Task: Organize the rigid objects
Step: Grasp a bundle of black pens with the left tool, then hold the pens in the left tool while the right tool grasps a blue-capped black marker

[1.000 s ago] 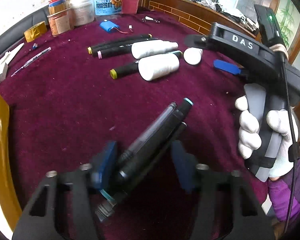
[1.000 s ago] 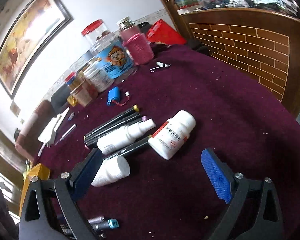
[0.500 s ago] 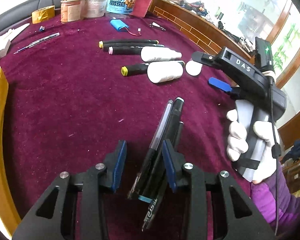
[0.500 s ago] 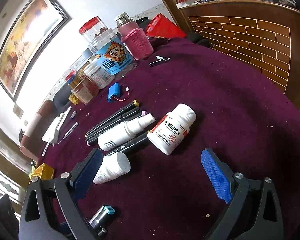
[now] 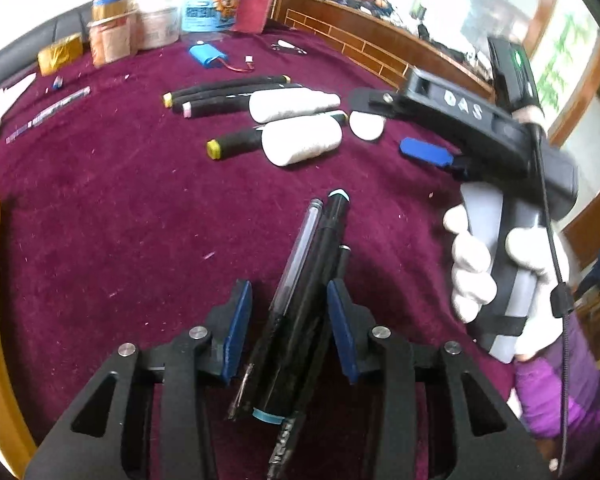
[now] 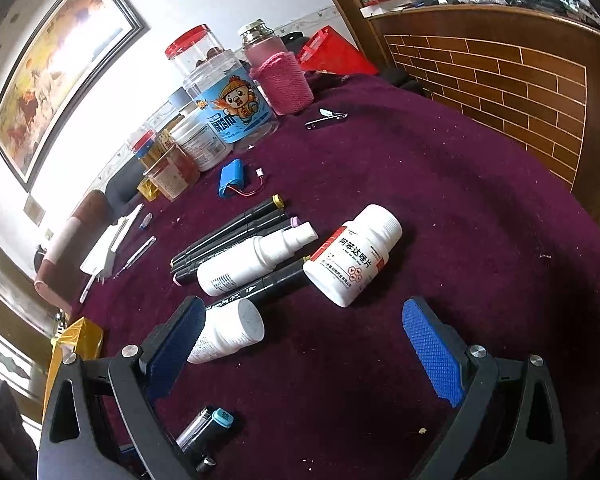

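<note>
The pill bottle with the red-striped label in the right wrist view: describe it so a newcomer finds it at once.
Start at the maroon tablecloth and find the row of black markers and white bottles at its middle. The pill bottle lies on its side at the right end of that row, cap pointing away from the camera. Only it carries a red-striped label with large dark characters.

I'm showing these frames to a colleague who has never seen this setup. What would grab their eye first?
Probably the bundle of pens lying on the maroon tablecloth between the left gripper fingers, whose pads are opening and stand clear of it. Next, the white-gloved hand at right, holding the right gripper, open and empty. Farther back, the white bottles lie among black markers, before the cartoon-labelled jar.
</note>
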